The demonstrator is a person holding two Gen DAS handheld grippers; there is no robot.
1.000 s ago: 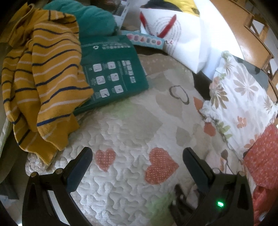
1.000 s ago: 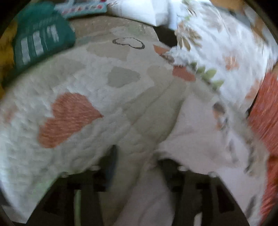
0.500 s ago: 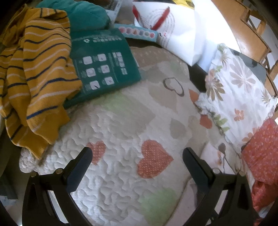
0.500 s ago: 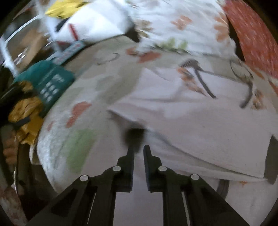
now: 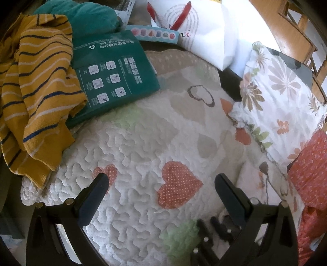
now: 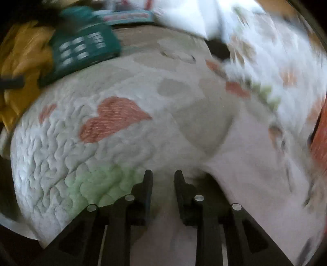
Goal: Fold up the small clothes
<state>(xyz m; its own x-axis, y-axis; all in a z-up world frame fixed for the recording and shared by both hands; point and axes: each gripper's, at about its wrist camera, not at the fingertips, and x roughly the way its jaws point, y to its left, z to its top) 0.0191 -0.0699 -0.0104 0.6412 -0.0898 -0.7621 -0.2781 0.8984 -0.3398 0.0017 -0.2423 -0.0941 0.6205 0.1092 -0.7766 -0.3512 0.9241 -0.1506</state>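
A small white printed garment [image 5: 250,181] lies on the heart-patterned quilt [image 5: 143,147], against the floral pillow. My left gripper [image 5: 161,180] hovers open over the quilt's red heart, holding nothing. My right gripper [image 5: 210,223] shows at the bottom of the left wrist view, beside the garment's near edge. In the blurred right wrist view the right gripper [image 6: 163,174] has a narrow gap and its jaws are opening. The pale garment [image 6: 255,163] runs from the right down under and between the fingers, and the pads are not pressing on it.
A yellow striped shirt [image 5: 38,92] is heaped at the left over a green package [image 5: 114,77]. At the back are a teal cloth [image 5: 90,18] and a white bag [image 5: 196,28]. On the right, a floral pillow [image 5: 282,98] and red dotted cloth [image 5: 310,169]. Wooden furniture [image 5: 290,30] stands behind.
The right gripper's jaws went from wide apart to almost shut and now stand a little apart. Its view swung away and back over the garment's edge. The left gripper stayed open.
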